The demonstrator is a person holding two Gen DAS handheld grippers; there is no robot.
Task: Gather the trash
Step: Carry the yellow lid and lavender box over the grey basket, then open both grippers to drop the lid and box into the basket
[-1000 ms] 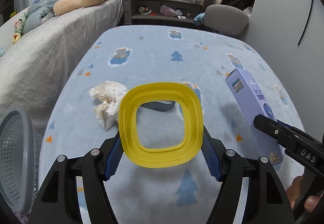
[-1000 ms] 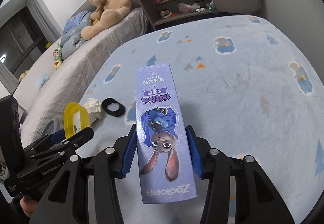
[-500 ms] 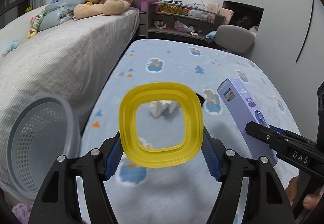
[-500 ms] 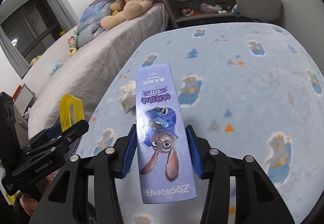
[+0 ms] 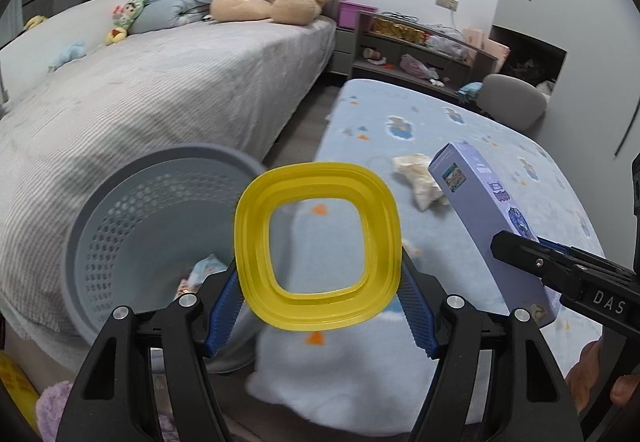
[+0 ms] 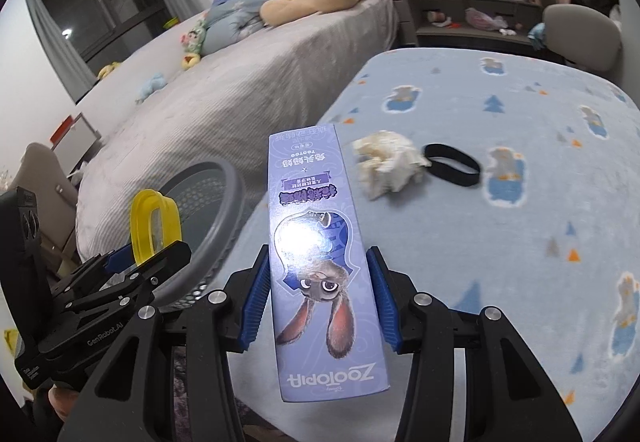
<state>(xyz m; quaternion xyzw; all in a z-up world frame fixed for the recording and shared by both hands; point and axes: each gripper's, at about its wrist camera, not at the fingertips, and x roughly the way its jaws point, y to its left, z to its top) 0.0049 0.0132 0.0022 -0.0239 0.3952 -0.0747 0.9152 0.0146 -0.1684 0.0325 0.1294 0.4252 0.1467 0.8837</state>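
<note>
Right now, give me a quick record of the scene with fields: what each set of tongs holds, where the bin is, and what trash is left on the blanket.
left tongs: shut on yellow ring
right tongs: shut on purple Zootopia box
grey mesh bin: between the bed and the blue blanket, some wrappers inside
left on blue blanket: crumpled tissue, black band
yellow ring position: near the bin's rim, not yet dropped

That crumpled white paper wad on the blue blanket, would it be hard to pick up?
Probably not. The crumpled paper wad looks light and squashy, so fingers would likely crush it somewhat rather than slip off. Its irregular folds suggest it won't roll far if nudged. Resting on the soft blanket, it may press down slightly under a grasp.
</note>
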